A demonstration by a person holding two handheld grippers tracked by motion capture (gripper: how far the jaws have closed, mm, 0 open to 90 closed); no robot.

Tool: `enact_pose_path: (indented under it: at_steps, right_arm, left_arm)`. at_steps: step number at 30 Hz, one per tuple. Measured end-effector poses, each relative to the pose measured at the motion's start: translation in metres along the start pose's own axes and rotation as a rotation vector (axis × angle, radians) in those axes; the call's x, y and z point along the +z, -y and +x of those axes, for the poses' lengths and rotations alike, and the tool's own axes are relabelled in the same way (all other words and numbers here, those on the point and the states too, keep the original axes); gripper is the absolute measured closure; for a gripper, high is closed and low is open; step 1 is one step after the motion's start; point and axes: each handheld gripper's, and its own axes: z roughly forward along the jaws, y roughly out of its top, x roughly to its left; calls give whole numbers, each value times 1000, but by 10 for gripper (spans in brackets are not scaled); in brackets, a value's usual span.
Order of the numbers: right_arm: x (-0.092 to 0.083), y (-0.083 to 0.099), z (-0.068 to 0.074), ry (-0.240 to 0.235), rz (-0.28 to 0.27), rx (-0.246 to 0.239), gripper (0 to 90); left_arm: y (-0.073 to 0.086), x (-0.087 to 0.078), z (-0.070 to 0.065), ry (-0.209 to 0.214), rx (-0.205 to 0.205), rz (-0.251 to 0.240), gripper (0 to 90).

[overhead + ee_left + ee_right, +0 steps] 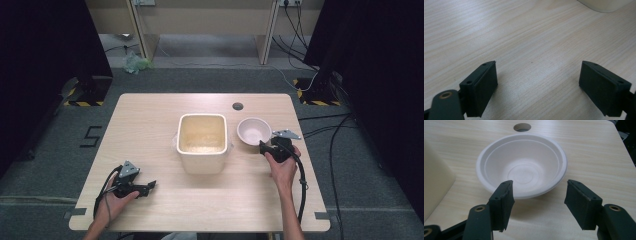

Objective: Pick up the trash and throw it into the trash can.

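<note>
Right gripper view: my right claw (537,205) gapes wide just short of the white bowl (522,165), apparently lining up its rim; left claw (539,90) rests spread over bare table (524,37).

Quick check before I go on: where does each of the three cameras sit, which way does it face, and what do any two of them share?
High view: above the person's side, looking forward and down on the table; both forearms, left gripper and right gripper show.
Left gripper view: on the left gripper, looking along its open jaws at bare wood; the tub edges in at top right.
Right gripper view: on the right gripper, open jaws facing the empty bowl.
Shared: bowl, tub and table hole appear in high and right gripper views.
</note>
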Motion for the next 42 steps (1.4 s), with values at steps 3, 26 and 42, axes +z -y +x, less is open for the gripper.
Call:
enact_pose_path:
  at_steps: [3,26,42]
  right_arm:
    - [15,-1,-4,2,-17,47,437]
    - [36,7,-13,-34,-1,101,721]
    - [16,4,-14,-85,-5,77,794]
  left_arm:
    - [0,0,0,0,0,0,141]
    - [0,0,0,0,0,0,142]
    - [0,0,0,0,0,0,142]
